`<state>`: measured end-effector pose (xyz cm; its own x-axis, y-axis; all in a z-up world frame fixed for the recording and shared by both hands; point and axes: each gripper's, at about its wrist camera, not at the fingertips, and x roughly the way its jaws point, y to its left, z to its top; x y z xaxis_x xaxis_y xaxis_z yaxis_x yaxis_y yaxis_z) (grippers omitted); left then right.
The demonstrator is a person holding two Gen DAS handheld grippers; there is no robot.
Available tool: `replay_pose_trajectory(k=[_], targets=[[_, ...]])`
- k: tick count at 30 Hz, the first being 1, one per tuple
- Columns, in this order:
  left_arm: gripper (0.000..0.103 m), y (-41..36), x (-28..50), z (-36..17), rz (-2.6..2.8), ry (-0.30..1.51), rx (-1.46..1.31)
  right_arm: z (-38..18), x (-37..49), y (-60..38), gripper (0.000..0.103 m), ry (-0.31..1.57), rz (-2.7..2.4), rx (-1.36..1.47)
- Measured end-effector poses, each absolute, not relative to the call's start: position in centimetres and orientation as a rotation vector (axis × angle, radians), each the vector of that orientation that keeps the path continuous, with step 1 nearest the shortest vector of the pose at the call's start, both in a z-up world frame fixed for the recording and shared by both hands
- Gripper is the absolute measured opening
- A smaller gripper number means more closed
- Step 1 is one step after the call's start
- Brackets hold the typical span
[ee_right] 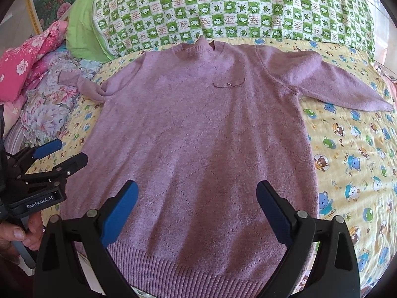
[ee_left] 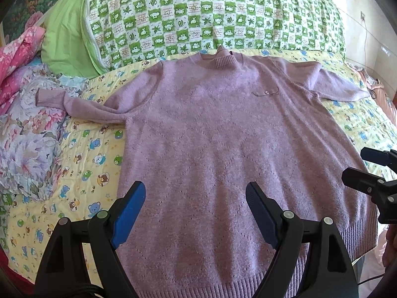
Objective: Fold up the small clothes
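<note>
We see the lilac sweater [ee_left: 211,136] lying flat and face up on the bed [ee_right: 347,149], collar toward the green checked quilt [ee_left: 211,12], sleeves spread to each side. Our left gripper [ee_left: 196,198] and right gripper [ee_right: 197,198] hover above its hem, fingers apart, gripping nothing.

We see a bed under a yellow bear-print quilt [ee_left: 82,164], green checked pillow [ee_left: 198,12], floral bedding [ee_left: 29,134], pale tiled wall [ee_left: 367,24], daylight.
</note>
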<state>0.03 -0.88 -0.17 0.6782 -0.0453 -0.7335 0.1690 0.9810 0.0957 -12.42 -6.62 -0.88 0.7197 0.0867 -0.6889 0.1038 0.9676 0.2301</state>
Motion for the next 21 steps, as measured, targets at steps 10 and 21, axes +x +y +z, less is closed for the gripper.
replay_pose_trajectory(k=[10, 21], targets=[[0.084, -1.1, 0.4, -0.3, -0.127, 0.817, 0.160, -0.9, -12.1, -6.8, 0.096, 0.773, -0.008, 0.260], [0.084, -1.0, 1.4, -0.9, -0.125, 0.863, 0.144, -1.1, -11.3, -7.8, 0.096, 0.785, -0.009, 0.289]])
